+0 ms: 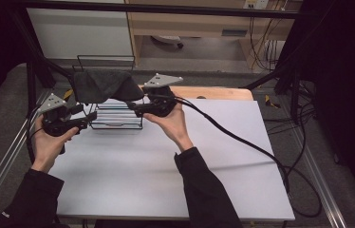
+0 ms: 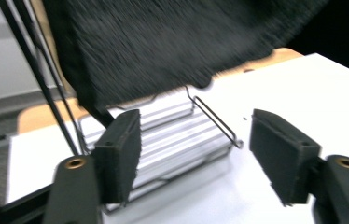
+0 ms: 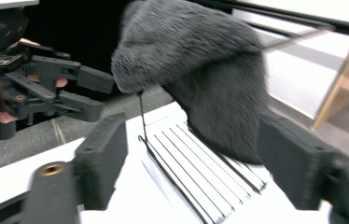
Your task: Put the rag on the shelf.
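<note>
Spanning most of the high view, a white rectangular table top (image 1: 166, 171) is bearing everything, with a pale wooden board edge (image 1: 213, 91) showing at its far side. Standing at the far left of that surface is a black wire rack with a ribbed white tray base (image 1: 116, 116), its long axis running left to right across the table. Draping over the rack's top bar is a dark grey fuzzy cloth (image 1: 105, 84), hanging down on both sides and lying lengthwise along the rack; its right end is drooping toward the right gripper (image 1: 133, 105).

That right gripper is pointing leftward at the rack's right end, just beside the cloth's hanging corner, and its jaws are standing apart with nothing between them; in the right gripper view the cloth (image 3: 210, 79) is hanging beyond the pads, untouched. The left gripper (image 1: 89, 118) is pointing rightward at the rack's left end, its jaws likewise standing wide and holding nothing, the rack (image 2: 172, 135) lying ahead of them.
</note>
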Demonstrator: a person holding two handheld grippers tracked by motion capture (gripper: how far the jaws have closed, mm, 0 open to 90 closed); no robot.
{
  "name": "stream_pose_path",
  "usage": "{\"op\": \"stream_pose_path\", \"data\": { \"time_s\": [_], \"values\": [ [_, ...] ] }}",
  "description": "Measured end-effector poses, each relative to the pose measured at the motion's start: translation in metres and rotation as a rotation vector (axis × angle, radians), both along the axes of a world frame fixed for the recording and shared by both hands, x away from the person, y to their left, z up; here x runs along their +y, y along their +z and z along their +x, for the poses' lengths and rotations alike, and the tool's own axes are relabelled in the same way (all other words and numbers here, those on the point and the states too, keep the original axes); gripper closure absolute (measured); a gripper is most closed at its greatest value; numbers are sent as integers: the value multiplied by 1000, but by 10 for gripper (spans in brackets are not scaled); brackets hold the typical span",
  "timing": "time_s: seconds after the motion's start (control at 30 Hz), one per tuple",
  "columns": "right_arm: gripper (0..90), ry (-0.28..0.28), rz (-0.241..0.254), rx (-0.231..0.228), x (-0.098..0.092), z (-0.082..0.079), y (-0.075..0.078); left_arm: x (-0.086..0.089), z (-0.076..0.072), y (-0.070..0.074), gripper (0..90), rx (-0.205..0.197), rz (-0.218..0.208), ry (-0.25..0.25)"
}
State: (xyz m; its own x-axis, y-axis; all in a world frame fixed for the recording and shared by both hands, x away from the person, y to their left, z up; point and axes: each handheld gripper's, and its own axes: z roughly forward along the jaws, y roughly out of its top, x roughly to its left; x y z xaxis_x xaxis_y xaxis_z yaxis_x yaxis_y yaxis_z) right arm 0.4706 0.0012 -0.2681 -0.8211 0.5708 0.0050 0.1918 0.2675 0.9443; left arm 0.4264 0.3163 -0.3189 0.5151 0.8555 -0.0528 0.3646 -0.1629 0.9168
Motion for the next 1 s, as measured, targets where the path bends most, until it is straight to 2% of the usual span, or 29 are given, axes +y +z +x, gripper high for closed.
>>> {"op": "stream_pose_path", "data": {
  "time_s": [0.2,0.3,0.4,0.5,0.57,0.7,0.77,0.87,1.0],
  "values": [
    [110,-45,9,38,-45,-13,-6,-8,-11,-18,216,40,24,-34],
    [85,-65,23,60,-70,-22,-14,-12,-16,-26,162,56,28,-48],
    [61,-96,14,78,-95,-30,-26,-18,-22,-35,125,65,43,-65],
    [39,-121,24,109,-119,-38,-40,-23,-27,-45,108,80,56,-81],
    [27,-135,22,127,-135,-44,-51,-26,-32,-52,106,87,49,-88],
    [7,-148,-13,163,-165,-54,-77,-29,-39,-69,108,108,52,-97],
    [6,-155,-17,191,-178,-59,-91,-29,-42,-76,109,119,66,-103],
    [7,-178,-32,223,-198,-66,-110,-30,-46,-87,109,138,66,-120],
    [7,-194,-37,248,-223,-75,-131,-29,-50,-99,110,138,91,-133]
  ]
}}
